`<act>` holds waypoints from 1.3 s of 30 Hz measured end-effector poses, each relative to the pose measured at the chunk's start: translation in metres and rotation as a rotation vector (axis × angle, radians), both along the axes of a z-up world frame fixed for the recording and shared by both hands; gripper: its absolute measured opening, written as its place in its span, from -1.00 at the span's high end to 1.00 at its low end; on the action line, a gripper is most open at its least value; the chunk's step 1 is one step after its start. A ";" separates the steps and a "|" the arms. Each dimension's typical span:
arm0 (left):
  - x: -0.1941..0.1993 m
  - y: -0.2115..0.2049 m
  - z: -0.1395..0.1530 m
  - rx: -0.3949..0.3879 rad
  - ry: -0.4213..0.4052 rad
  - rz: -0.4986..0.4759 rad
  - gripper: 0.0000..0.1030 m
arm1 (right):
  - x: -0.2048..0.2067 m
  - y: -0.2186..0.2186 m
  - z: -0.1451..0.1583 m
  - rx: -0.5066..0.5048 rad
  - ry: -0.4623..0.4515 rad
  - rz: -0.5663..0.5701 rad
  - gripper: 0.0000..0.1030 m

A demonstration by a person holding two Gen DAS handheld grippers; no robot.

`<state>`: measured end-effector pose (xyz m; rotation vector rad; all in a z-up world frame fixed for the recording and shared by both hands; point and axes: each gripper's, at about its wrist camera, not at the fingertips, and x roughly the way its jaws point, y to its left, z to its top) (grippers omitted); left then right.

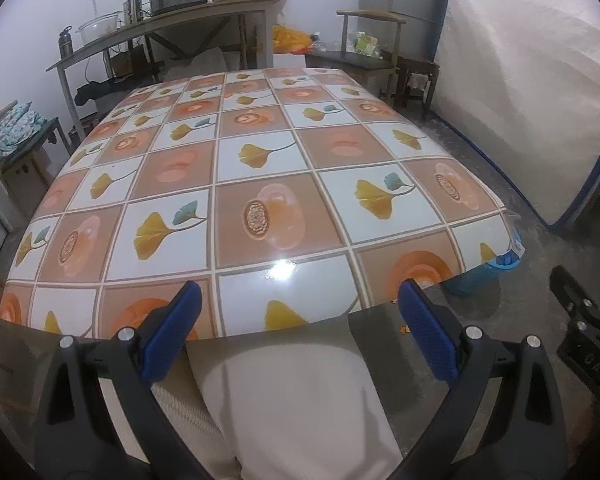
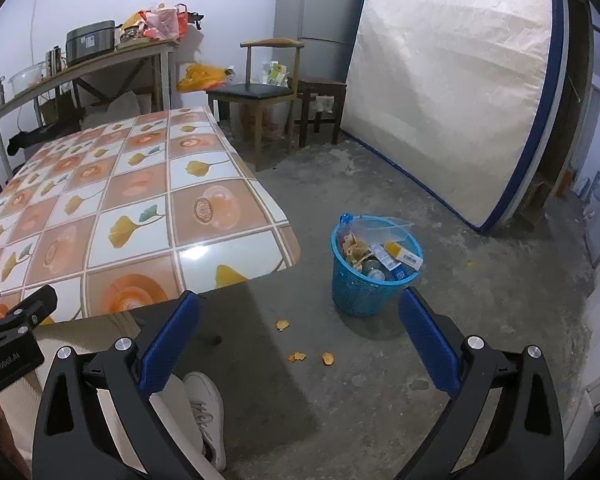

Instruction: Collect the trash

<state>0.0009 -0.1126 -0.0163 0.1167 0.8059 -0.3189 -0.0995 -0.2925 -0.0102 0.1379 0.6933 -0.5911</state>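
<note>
Both grippers, left (image 1: 300,304) and right (image 2: 300,314), fingers apart, empty; blue basket (image 2: 360,292) full of trash

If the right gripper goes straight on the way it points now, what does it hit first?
Probably the bare concrete floor just short of the blue plastic trash basket; the open right gripper holds nothing, and depth is unclear.

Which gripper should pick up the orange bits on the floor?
Probably the right gripper. It is open and looks over the orange scraps near the blue basket. The left gripper, also open, faces the table.
</note>
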 end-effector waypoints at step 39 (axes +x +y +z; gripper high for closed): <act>-0.001 0.005 0.005 0.006 -0.017 0.029 -0.84 | -0.003 0.005 -0.003 -0.018 0.015 0.100 -0.88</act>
